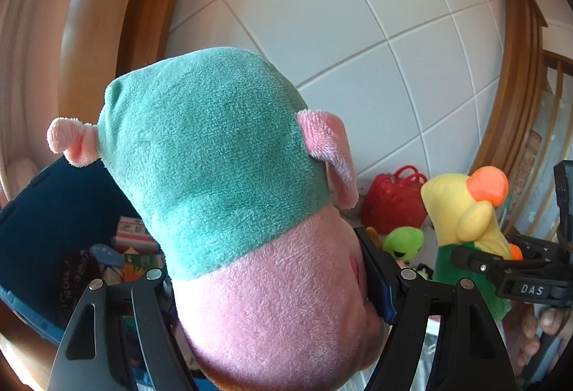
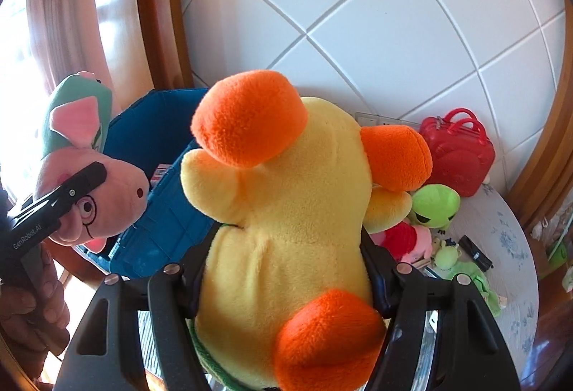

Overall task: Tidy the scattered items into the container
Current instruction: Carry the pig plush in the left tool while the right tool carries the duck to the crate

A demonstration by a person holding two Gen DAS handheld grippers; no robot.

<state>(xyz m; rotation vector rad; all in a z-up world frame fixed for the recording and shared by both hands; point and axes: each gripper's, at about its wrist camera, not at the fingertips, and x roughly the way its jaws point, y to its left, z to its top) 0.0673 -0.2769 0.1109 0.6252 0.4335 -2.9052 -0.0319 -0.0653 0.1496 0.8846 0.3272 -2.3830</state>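
The left gripper [image 1: 272, 283] is clamped on a pink pig plush [image 1: 229, 183] that fills its forward view, with the blue container [image 1: 46, 211] just beyond to its left. The right gripper [image 2: 283, 269] squeezes a yellow duck plush [image 2: 286, 211]; ahead to its right, a red toy case [image 2: 458, 151] and green frog plush [image 2: 435, 203] lie scattered.

Pink pig plush [image 1: 250, 211], teal hat; yellow-orange duck plush [image 2: 286, 211]; blue bin [image 2: 161, 140].

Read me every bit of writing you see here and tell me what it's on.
"DAS": right gripper, on its side.
"GenRobot.AI": left gripper, along its finger.
Print on the boxes in the blue bin: too blurred to read.
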